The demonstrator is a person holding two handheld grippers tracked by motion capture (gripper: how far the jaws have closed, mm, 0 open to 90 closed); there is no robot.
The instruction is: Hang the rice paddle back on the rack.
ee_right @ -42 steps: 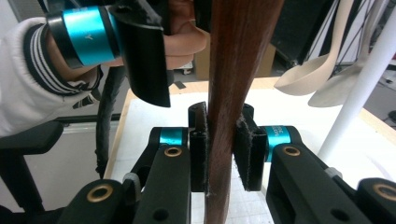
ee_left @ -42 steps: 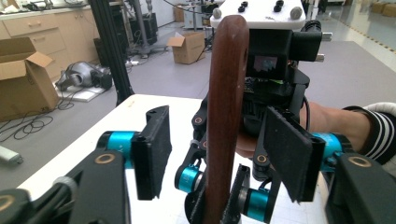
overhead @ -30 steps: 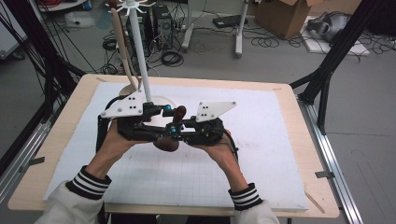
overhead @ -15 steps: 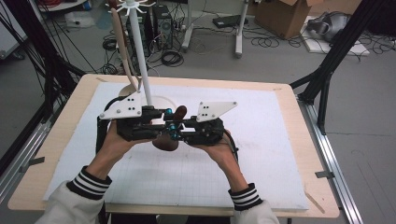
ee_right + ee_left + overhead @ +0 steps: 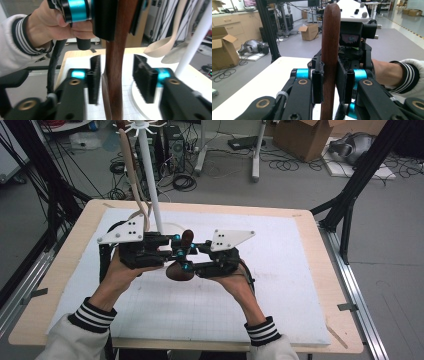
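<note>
A handover is under way above the bench (image 5: pixel 300 270): the left gripper (image 5: pixel 329 82) is clamped on the dark spoon (image 5: pixel 330 50), upright between its jaws, while the right gripper (image 5: pixel 117 80), jaws just opened and clear of it, should next back away.
</note>
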